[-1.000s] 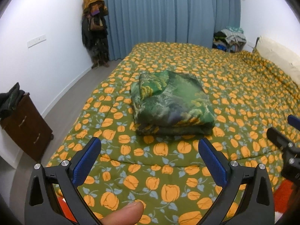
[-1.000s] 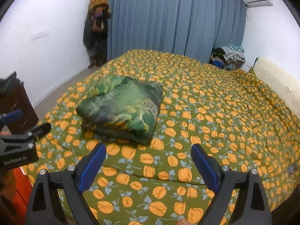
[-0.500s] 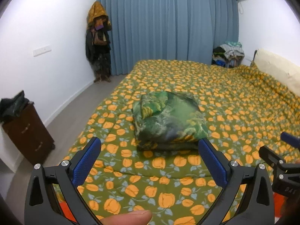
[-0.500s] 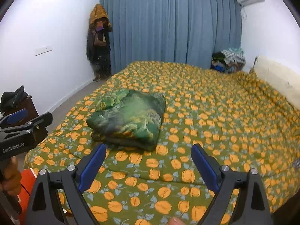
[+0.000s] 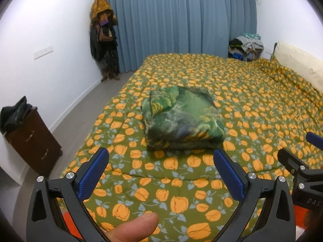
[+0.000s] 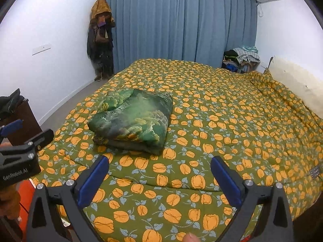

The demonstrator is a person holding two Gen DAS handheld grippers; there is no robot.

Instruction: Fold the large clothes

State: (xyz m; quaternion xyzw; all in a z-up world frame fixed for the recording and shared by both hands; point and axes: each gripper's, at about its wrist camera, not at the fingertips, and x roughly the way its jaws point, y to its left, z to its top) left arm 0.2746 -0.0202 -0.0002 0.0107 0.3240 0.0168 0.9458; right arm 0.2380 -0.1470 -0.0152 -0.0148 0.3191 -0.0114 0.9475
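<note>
In the left wrist view, a dark wooden cabinet (image 5: 34,139) stands at the far left against the white wall, with dark cloth heaped on top. Clothes on a rack (image 5: 104,38) fill the upper left corner beside the blue curtain (image 5: 181,24). At the lower centre the left gripper (image 5: 160,159) has its jaws spread wide with nothing between them, above the flowered bedspread (image 5: 252,92); a fingertip (image 5: 135,228) shows at the bottom edge. The folded green garment (image 5: 181,119) lies in the middle of the frame on the bedspread, well apart from the blue pads. At the lower right edge part of the right gripper (image 5: 300,167) juts in.

In the right wrist view, the left gripper (image 6: 26,139) shows at the left edge. The folded green garment (image 6: 135,119) lies left of centre on the bedspread, near its front edge. The right gripper (image 6: 159,162) has just been opening; its jaws stand wide and empty. A heap, probably clothes (image 6: 242,57), sits at the upper right.
</note>
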